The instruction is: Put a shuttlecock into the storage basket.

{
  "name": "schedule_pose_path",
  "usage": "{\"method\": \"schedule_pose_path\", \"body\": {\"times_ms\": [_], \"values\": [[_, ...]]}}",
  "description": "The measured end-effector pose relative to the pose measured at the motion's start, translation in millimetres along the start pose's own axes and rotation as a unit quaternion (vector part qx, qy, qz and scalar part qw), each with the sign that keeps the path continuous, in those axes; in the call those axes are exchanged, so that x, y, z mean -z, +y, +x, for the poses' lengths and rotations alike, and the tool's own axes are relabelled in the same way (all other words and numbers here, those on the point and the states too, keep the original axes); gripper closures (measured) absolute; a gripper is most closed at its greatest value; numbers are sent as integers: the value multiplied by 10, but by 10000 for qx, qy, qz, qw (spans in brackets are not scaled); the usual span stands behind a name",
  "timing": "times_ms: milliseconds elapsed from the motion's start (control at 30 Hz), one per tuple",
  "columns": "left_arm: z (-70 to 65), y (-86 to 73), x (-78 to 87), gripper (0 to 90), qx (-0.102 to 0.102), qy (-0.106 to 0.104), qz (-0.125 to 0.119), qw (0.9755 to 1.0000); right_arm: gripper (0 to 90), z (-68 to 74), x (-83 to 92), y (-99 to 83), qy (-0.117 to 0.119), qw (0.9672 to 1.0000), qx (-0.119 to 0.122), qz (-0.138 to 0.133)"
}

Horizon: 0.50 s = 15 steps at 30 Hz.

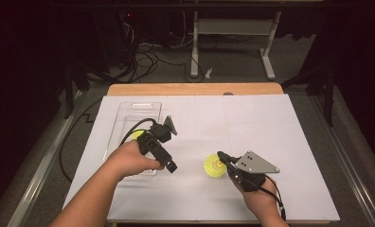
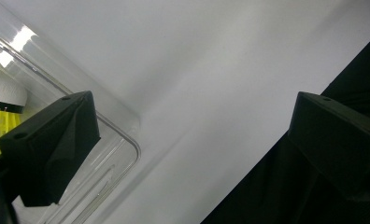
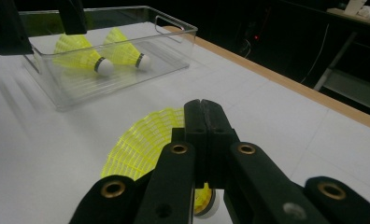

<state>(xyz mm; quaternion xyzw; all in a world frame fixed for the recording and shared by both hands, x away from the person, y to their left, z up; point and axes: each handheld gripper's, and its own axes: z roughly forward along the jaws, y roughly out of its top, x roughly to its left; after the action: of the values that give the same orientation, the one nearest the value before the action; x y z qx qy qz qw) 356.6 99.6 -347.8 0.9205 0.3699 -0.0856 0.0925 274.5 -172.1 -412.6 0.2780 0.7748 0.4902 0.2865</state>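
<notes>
**Shuttlecock pinched on the white desk, two more in the clear bin**

A dark room surrounds a desk (image 1: 313, 142) covered in white sheeting, its wooden edge showing at the far side; cables lie on the floor beyond, beside the legs of a pale frame.

The right gripper (image 1: 222, 157) sits low at the near right of the desk, its grey three-cornered plate uppermost; in the right gripper view its fingers (image 3: 195, 123) are pressed fully together, and a yellow shuttlecock (image 3: 143, 140) lies just behind and beneath them, the mesh skirt fanning out to the left and the white cork end low beside the linkage; whether the fingers actually pinch the skirt's rim I cannot tell, though from the high view the fingertips meet the shuttlecock (image 1: 213, 165) at its centre.

The left gripper (image 1: 171, 166) hangs at the near end of a clear plastic bin (image 1: 129, 111) on the left of the desk; its fingers (image 2: 57, 144) stand wide apart with nothing between them, one over the bin's rounded corner, the other out over bare white sheet.

Inside the bin lie two more yellow shuttlecocks (image 3: 87, 58), side by side, cork ends pointing towards the near wall.
</notes>
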Motion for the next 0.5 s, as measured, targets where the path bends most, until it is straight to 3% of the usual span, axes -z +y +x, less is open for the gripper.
{"method": "schedule_pose_path", "body": {"times_ms": [500], "values": [[-25, 3, -13, 37, -27, -23, -38, 10000, 900, 202, -185, 81, 303, 9995, 25, -123]]}}
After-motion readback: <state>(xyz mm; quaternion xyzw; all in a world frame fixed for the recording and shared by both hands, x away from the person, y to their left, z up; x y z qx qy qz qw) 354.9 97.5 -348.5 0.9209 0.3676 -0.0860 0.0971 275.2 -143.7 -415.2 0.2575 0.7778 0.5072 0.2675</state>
